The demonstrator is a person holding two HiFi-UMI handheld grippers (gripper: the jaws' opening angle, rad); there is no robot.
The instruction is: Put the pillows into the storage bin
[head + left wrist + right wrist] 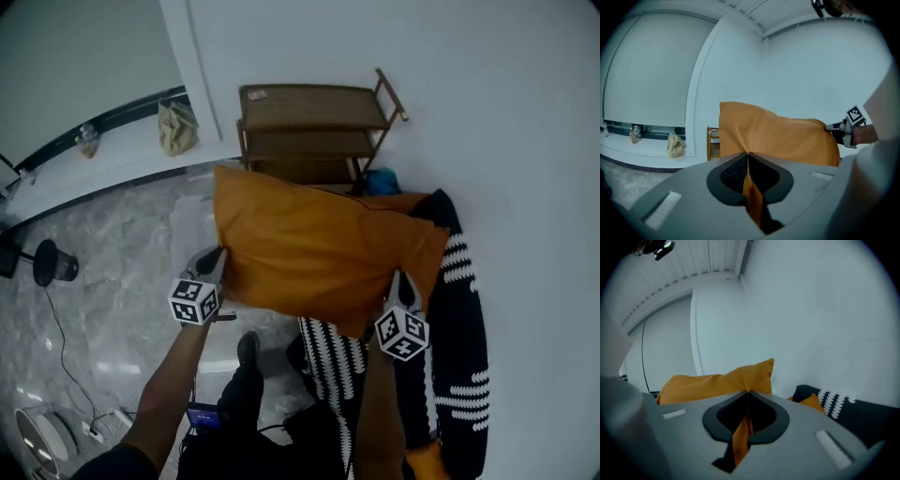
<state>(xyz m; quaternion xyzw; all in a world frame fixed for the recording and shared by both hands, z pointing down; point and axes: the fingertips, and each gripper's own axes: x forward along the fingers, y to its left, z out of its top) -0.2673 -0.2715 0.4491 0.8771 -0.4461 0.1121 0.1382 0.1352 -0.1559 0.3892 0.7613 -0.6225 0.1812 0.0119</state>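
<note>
Head view: most of the frame is taken up by a white wall, and a grey marbled floor is seen at the left. A black seat cover with white stripe patterns is spread against the wall at the right. A large orange pillow is held up in the air in front of it, above the floor and the cover and well clear of both. A dark wooden shelf unit is placed against the wall beyond the pillow, and its lower part is hidden by the pillow's upper edge.

The pillow is carried by two lower corners. The left gripper is closed tight on the left one; in the left gripper view a fold of orange fabric is seen pinched between the pads, with the rest of the pillow stretched across to the other gripper. The right gripper is likewise clamped on the right corner, and a strip of the same fabric is seen squeezed between its jaws in the right gripper view.

A second, smaller orange pillow is laid on the patterned cover. A beige bag is set on the white ledge at the left.
</note>
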